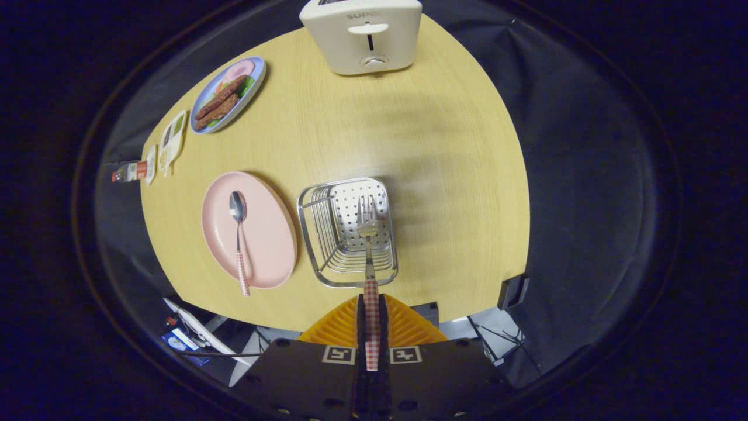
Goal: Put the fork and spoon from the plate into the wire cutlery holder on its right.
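My gripper (371, 318) is shut on the checked handle of the fork (368, 234), both fingers pressing it. The fork points forward, its tines hanging over the open top of the wire cutlery holder (315, 234), just ahead of the fingers. To the left of the holder lies the pink plate (269, 234). On it rests the spoon (238, 234), bowl away from me, its checked handle reaching over the plate's near rim.
A white toaster (362, 35) stands at the table's far edge. A blue plate of food (229, 93), small sachets (172, 137) and a bottle (130, 172) sit along the far left. The wooden table's near edge (280, 318) lies just below the fingers.
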Demonstrator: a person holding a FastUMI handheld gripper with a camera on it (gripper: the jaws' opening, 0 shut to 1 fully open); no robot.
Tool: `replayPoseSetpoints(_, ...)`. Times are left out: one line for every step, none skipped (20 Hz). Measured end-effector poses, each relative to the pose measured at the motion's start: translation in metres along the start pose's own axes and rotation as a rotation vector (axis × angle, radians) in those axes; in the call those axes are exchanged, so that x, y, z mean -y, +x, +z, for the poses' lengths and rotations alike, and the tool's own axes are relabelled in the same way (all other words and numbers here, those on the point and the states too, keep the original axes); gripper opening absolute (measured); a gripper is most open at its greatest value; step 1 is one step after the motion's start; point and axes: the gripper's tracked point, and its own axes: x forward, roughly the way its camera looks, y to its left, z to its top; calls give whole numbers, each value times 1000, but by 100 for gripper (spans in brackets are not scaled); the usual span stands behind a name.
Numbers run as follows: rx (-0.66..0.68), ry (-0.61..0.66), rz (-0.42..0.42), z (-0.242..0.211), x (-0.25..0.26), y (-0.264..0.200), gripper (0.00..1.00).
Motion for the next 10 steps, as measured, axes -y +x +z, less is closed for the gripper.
replayPoseSetpoints(13, -2, 3, 4, -1, -1, 6)
replayPoseSetpoints(26, -11, 6, 7, -2, -3, 12)
replayPoseSetpoints(46, -23, 4, 9, -2, -3, 13)
replayPoseSetpoints(71, -30, 3, 13, -1, -5, 24)
replayPoseSetpoints(99, -33, 5, 15, 0, -6, 35)
replayPoseSetpoints(141, -36, 17, 20, -2, -14, 46)
replayPoseSetpoints(189, -43, 29, 25, -3, -20, 57)
replayPoseSetpoints(237, -52, 35, 29, -5, -26, 68)
replayPoseSetpoints(296, -66, 33, 35, -6, -33, 73)
replayPoseSetpoints(362, -79, 34, 39, -9, -43, 78)
